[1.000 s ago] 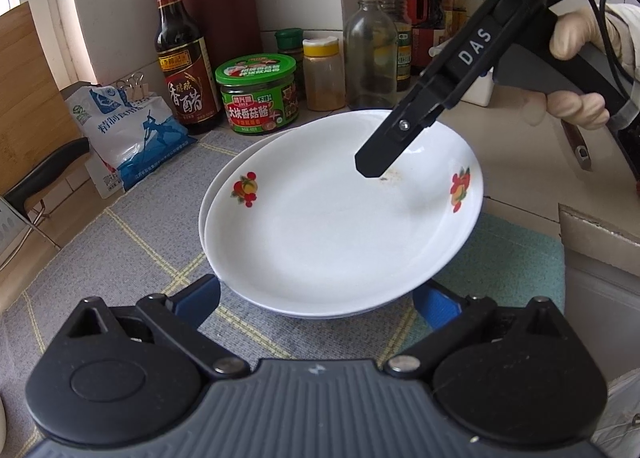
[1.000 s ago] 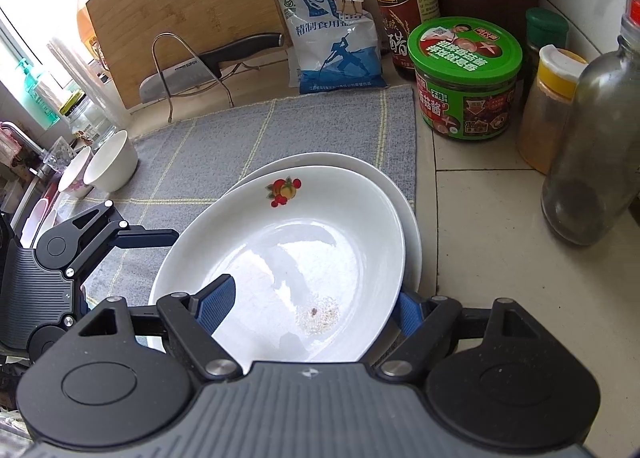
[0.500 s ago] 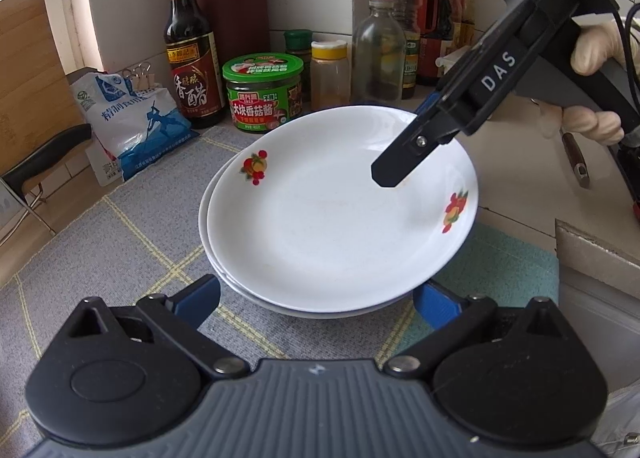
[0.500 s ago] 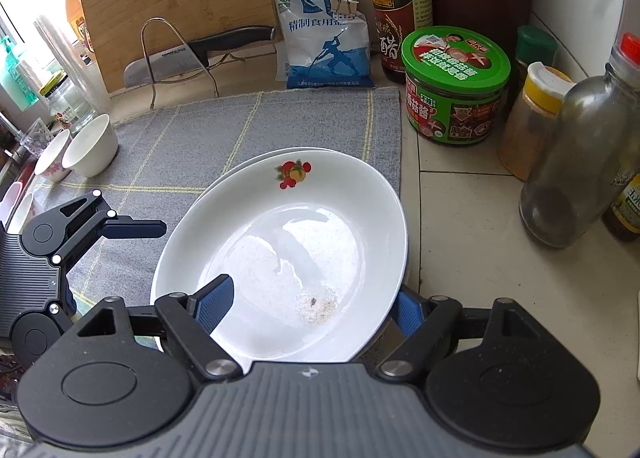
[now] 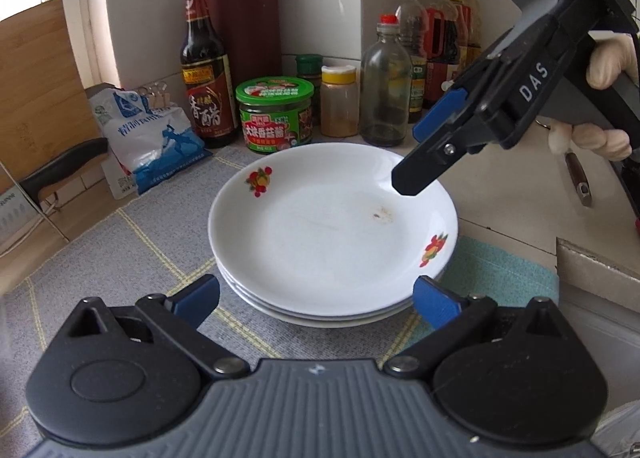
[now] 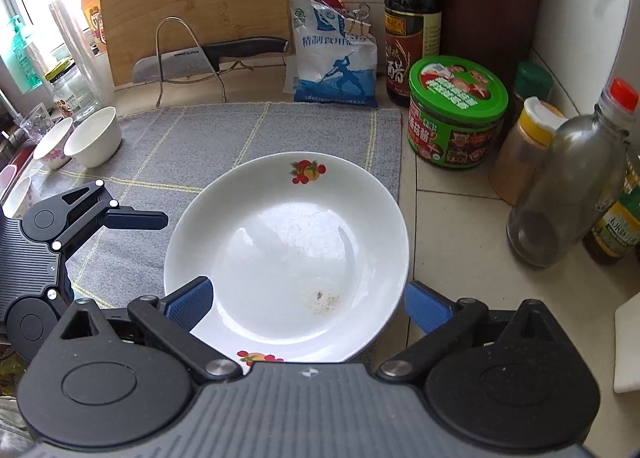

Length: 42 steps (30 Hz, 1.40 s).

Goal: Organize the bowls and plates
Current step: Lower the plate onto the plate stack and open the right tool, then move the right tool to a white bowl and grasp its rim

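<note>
On the grey mat (image 6: 240, 137), our right gripper (image 6: 306, 304) is opening above stacked plates (image 5: 332, 225), pinching nothing; left gripper (image 5: 316, 298) spread.

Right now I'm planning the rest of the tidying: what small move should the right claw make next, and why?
Probably lift the right claw clear. Its jaws are opening with nothing between them, the top plate lies on the stack, and the bowls on the mat's far edge remain loose.

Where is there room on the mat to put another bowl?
The grey mat is bare between the white bowls and the plate stack. The tiles beside the green-lidded jar and glass bottle are crowded.
</note>
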### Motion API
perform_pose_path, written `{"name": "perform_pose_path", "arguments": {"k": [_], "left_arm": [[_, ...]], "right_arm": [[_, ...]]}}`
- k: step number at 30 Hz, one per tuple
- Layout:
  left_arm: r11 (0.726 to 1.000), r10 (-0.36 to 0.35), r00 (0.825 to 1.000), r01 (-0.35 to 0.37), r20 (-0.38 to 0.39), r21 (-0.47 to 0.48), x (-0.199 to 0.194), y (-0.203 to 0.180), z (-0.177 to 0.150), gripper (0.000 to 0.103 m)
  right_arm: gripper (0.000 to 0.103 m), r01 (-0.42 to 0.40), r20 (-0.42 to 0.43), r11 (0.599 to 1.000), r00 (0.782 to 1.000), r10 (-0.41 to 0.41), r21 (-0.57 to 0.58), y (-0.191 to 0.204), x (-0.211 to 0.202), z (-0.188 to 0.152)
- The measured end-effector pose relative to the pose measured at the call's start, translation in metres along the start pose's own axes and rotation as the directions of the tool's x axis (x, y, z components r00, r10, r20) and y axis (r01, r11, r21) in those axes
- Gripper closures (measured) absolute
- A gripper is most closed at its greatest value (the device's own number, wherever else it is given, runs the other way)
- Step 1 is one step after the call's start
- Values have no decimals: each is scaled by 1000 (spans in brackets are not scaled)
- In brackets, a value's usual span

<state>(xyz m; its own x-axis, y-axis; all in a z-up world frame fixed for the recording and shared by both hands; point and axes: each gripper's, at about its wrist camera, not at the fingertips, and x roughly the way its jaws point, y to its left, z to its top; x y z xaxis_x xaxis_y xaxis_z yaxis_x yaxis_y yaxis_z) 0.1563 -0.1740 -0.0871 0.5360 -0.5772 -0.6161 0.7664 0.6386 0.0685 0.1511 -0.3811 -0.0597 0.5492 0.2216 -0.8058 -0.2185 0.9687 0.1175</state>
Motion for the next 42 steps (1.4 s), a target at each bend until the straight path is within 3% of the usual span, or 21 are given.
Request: {"name": "perform_pose_path", "arguments": {"k": [4,8,15,24,32,36,42], "left_arm": [[998,39,997,-36,64,-43,-23,10,2,1],[991,126,984,-120,127,-50,-50,16,5,1],[978,192,976,-181,99,-105,-77,32,-12,1],[914,316,948,-299,20,-276,-128,75,-72,1],[829,435,896,-437,-87,-349,-178,118,-123,1],[793,493,858,-510,-142,-332,-204,138,-141,1],[775,522,833,-553,-184,-305,-236,170,-163,1]], "right_arm": [[0,49,61,998,997,-46,-42,14,-9,1],[0,105,142,991,986,-93,-80,32,-18,2],[0,182,220,973,964,-148,-141,73,-18,-3],[0,91,183,981,981,-59,-172,142,10,-11],[0,6,182,978,983,33,-209,224,43,-10],[0,-33,175,965,981,81,-261,263,58,-4],[0,-101,153,933,975,162,-347,321,80,5]]}}
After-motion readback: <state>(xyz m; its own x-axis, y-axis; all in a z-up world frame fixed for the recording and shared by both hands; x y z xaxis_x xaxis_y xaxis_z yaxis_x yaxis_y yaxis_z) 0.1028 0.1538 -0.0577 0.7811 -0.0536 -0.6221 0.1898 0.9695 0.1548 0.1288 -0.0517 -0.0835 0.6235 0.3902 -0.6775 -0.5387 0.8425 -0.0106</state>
